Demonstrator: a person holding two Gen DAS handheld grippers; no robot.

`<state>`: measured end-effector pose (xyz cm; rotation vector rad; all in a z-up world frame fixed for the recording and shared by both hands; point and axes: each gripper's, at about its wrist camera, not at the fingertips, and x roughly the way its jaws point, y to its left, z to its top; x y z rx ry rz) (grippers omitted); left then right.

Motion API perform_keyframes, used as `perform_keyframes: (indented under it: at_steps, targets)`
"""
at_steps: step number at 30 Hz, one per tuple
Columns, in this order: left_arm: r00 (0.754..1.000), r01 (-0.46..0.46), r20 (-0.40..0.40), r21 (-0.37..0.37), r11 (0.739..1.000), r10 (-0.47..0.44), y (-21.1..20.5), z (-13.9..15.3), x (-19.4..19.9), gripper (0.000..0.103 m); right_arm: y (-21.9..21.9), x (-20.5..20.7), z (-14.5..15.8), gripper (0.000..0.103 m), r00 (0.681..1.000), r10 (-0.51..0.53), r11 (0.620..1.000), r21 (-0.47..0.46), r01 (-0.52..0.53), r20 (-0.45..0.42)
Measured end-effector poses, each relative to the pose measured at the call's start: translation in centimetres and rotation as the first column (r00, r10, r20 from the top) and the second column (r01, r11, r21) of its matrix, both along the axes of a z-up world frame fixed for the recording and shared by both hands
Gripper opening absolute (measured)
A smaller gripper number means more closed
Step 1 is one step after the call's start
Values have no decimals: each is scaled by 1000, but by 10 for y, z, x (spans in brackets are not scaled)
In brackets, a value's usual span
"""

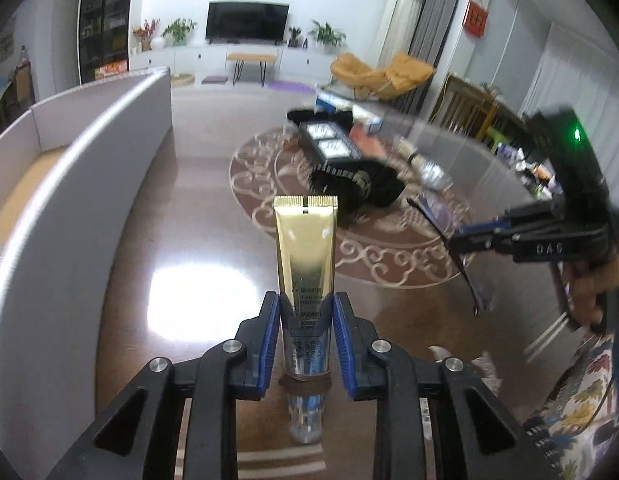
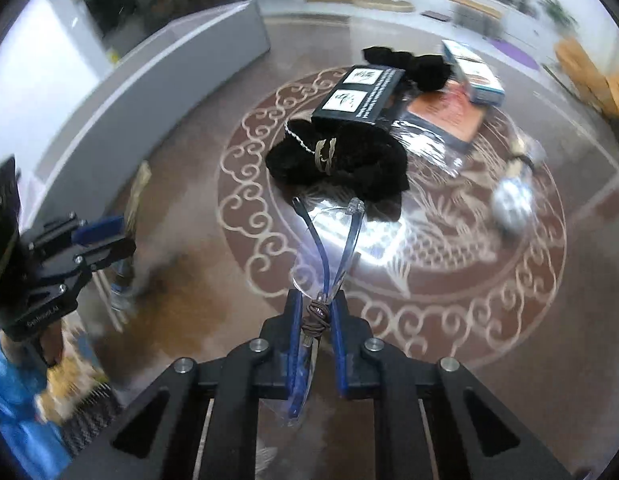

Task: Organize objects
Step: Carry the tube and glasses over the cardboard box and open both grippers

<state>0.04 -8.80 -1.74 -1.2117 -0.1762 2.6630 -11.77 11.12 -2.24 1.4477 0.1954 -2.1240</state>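
A glossy brown table (image 2: 509,320) carries a black box (image 2: 359,96), black cloth (image 2: 365,160) and a gray bin (image 2: 169,80).

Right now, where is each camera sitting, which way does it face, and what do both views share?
Left wrist: on the left tongs, looking along the gripped gold tube over the table; the right tongs and hand show.
Right wrist: on the right tongs, looking along the held glasses; the left tongs show.
Shared: black fabric, black box, grey bin.
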Motion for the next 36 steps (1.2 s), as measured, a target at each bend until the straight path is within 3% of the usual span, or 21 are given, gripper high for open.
perform_keyframes:
  at_steps: [4,7,11,16,20,22,26,28,29,30,31,33,36]
  targets:
    - [999,-15,-50,28,999,16,-13,25,14,27,2,10,26,15,998,-59,995,-86,58,-14]
    - [994,-39,-103,79,996,47,-34,53,31,27,-22,12,55,15,997,-66,985,-161,59,-42]
    - [973,-108,-187,143,984,133,-82,97,61,27,-67,27,107,15,994,-3,966,-257,-26,-109]
    - [941,-255,-204,101,962,271,-152,120,83,27,-166,32,152,15,981,126,906,-385,-175,-149]
    - [906,-407,-138,-35,913,399,-208,105,78,26,-255,29,149,15,965,216,869,-423,-259,-147]
    - [888,-458,-96,-122,881,449,-230,90,71,26,-288,27,135,15,962,233,872,-408,-271,-142]
    - [865,-496,-32,-195,846,500,-256,67,64,27,-340,22,92,18,965,241,902,-344,-263,-105]
    - [854,-508,-3,-221,832,520,-264,56,61,27,-355,21,72,44,971,226,930,-280,-238,-74]
    - [851,-512,3,-228,828,526,-264,52,58,28,-358,20,65,52,975,212,941,-256,-222,-69]
    - [847,-515,7,-234,825,531,-265,48,57,35,-358,20,62,64,978,194,947,-246,-207,-77]
    - [845,-517,9,-239,822,535,-265,47,55,41,-356,21,62,69,979,184,948,-247,-201,-89]
    - [836,-532,-7,-250,809,548,-262,45,54,73,-351,22,65,76,978,171,951,-238,-195,-118]
    - [834,-539,-38,-262,801,550,-259,46,53,77,-338,25,72,84,977,153,955,-233,-185,-150]
